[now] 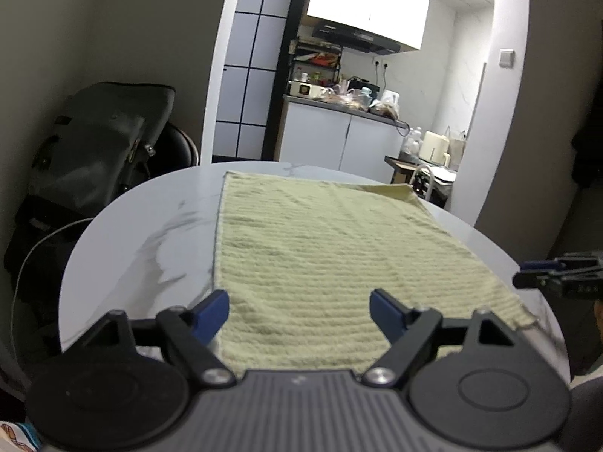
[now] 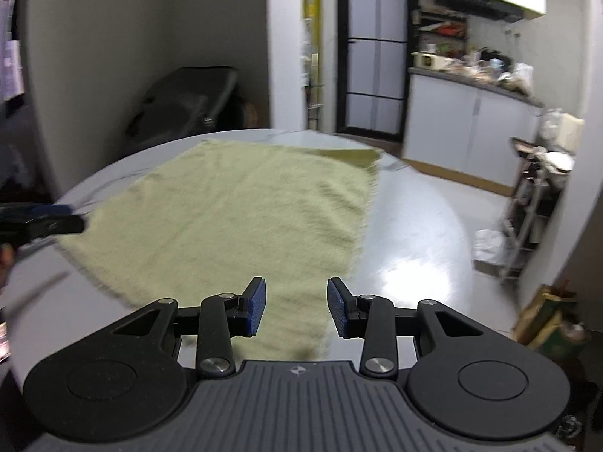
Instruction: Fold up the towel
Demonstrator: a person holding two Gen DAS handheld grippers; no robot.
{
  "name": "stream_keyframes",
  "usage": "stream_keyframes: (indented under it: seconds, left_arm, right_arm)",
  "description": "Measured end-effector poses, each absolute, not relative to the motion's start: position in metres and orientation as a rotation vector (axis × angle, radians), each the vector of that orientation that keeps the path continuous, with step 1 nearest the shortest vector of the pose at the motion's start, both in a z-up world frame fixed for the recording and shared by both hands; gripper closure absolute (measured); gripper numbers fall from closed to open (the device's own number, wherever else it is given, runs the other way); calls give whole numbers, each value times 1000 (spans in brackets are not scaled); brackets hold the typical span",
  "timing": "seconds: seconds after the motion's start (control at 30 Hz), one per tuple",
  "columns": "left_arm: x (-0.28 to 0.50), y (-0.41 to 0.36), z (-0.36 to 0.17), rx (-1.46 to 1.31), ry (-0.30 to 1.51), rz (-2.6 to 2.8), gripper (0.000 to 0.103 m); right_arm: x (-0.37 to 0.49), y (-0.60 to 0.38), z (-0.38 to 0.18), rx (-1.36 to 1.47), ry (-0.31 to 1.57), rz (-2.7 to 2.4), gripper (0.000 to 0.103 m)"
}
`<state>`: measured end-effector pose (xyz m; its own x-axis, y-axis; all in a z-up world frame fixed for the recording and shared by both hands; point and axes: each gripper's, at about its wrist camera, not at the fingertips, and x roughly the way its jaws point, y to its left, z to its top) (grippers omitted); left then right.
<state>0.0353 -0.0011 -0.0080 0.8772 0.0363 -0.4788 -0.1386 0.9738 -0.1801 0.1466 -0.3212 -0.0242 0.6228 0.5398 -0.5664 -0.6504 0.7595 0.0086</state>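
A pale green ribbed towel [image 1: 324, 260] lies flat on the round white table [image 1: 150, 233]; its far right corner is turned over. My left gripper [image 1: 299, 312] is open wide above the towel's near left corner, holding nothing. My right gripper [image 2: 296, 307] is open above the towel's [image 2: 241, 211] near right corner, holding nothing. The right gripper also shows at the right edge of the left wrist view [image 1: 557, 275]. The left gripper also shows at the left edge of the right wrist view [image 2: 41, 220].
A dark bag [image 1: 101, 139] sits on a chair behind the table's left side. A kitchen counter [image 1: 339, 113] with clutter stands beyond a doorway. A wire rack [image 2: 535, 203] stands on the floor at the right. The table [image 2: 410, 233] is bare right of the towel.
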Motion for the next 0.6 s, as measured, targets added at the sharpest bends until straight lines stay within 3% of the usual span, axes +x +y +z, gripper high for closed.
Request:
stream_keyframes:
  seconds: [0.07,0.6]
  left_arm:
    - [33,-2,-8,-218,482,92,15]
    - [27,-12,-15,-190,484,45,9]
  right_arm:
    - [142,-323,-25,-214,581,704,35]
    - [128,-327,-33,-267,621,737,35]
